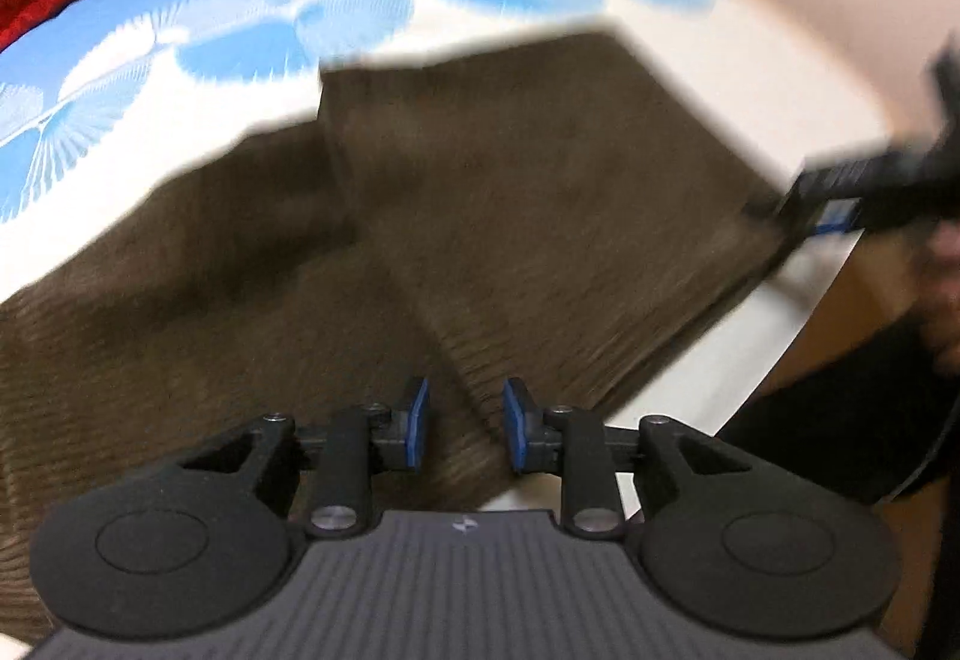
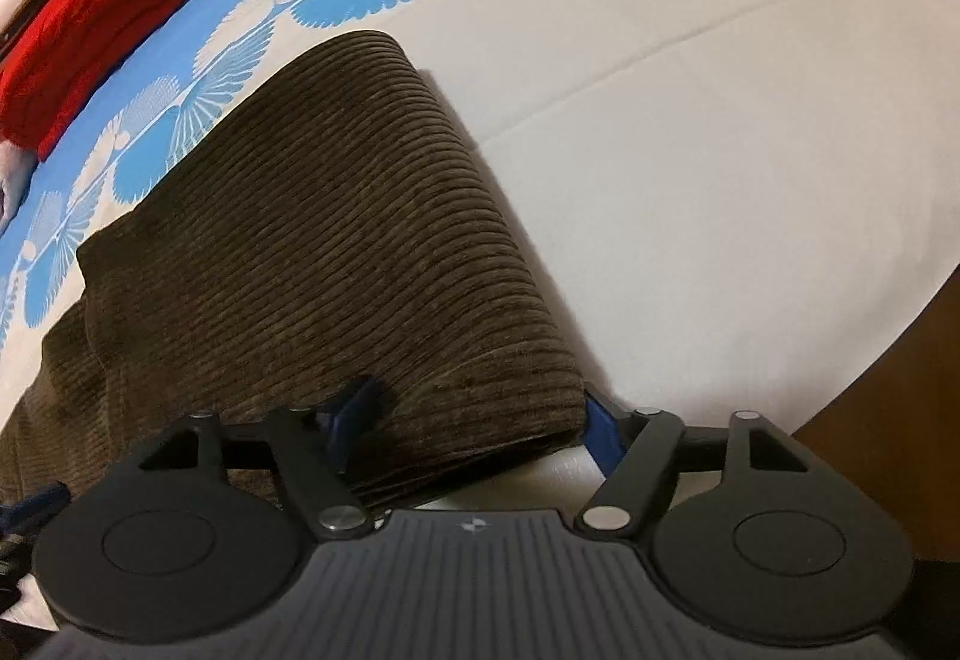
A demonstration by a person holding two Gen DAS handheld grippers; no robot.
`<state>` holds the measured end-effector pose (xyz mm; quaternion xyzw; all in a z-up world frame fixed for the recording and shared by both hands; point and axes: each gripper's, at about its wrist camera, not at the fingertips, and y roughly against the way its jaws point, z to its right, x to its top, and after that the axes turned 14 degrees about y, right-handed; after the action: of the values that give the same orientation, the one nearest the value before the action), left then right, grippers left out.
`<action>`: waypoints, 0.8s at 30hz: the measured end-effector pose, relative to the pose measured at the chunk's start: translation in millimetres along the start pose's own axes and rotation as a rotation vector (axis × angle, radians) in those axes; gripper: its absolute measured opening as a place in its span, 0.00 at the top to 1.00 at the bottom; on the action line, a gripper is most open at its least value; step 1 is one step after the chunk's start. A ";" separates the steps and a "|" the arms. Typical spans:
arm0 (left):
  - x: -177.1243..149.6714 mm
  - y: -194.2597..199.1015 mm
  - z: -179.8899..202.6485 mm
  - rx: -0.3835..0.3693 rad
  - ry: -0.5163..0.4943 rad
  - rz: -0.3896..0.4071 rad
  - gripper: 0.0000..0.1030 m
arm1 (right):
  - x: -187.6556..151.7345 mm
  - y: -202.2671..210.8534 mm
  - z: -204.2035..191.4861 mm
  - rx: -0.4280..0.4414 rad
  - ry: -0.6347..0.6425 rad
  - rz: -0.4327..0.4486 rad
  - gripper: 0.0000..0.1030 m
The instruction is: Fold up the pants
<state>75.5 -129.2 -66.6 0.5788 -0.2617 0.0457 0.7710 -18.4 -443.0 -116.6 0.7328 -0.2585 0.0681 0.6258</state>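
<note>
Brown corduroy pants (image 2: 336, 240) lie folded on the bed (image 2: 690, 180); right gripper (image 2: 474, 420) jaws spread wide around the edge, left gripper (image 1: 462, 423) apart above it. Thick, soft, limp: pinch stacked hems

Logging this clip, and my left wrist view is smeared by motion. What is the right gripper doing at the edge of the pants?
Observer: The right gripper has its jaws spread wide, and the near end of the folded brown pants lies between them.
Operator: Is the top layer wrinkled?
Observer: No, it lies smooth on the bed sheet, its far end rounded over.
</note>
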 end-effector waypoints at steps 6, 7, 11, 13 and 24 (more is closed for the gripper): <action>10.0 24.1 -16.3 -0.016 0.071 0.101 0.56 | 1.3 25.4 -14.9 0.006 0.075 0.122 0.69; 12.5 31.2 -19.5 -0.036 0.092 0.132 0.51 | 0.8 35.5 -28.5 -0.007 0.160 0.176 0.70; 25.1 68.1 -29.3 -0.234 0.163 0.281 0.35 | -19.8 80.8 -99.2 -0.010 0.601 0.472 0.72; 28.0 85.5 -34.5 -0.366 0.174 0.334 0.17 | -36.2 92.1 -126.5 0.016 0.768 0.574 0.72; 51.7 73.4 -59.6 -0.463 0.329 0.298 0.14 | -98.2 83.3 -219.5 0.171 1.256 0.707 0.74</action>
<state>113.4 -62.6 9.2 0.3283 -0.2187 0.1904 0.8990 -92.1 -212.0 -39.1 0.4743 -0.0656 0.6942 0.5374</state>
